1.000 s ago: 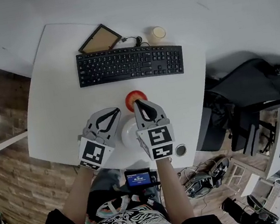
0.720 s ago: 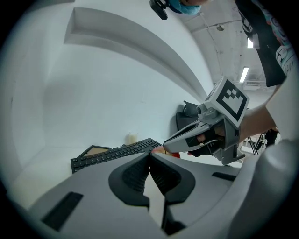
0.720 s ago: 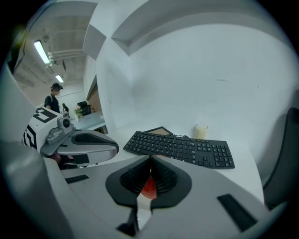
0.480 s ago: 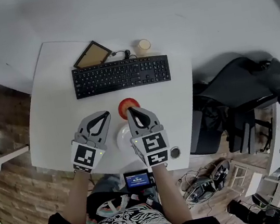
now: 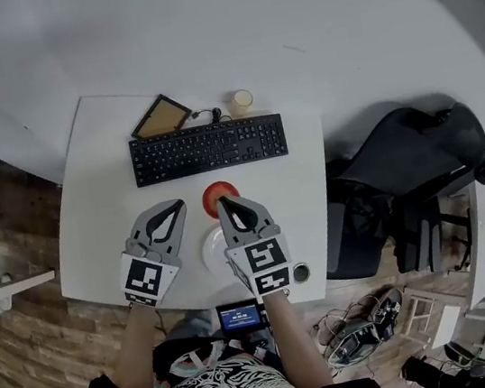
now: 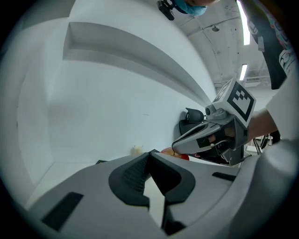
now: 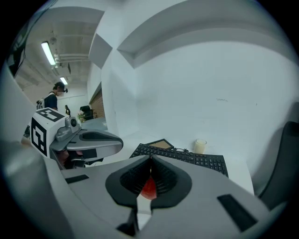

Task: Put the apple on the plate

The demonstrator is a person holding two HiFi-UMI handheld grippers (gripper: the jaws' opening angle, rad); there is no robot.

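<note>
Apple (image 5: 221,195): on the table, just far of the plate (image 5: 209,248), near the keyboard (image 5: 208,148).
Right gripper (image 7: 150,158): jaws together, empty, tips just short of the apple.
Left gripper (image 6: 149,154): jaws together, empty.
Risk: if you advance with the jaws closed, you will likely roll the apple into the keyboard.

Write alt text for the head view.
A person holds shut grey left tongs and right tongs over a white table. A round red apple sits at the right tongs' tip, a white plate between both, a black keyboard beyond.
</note>
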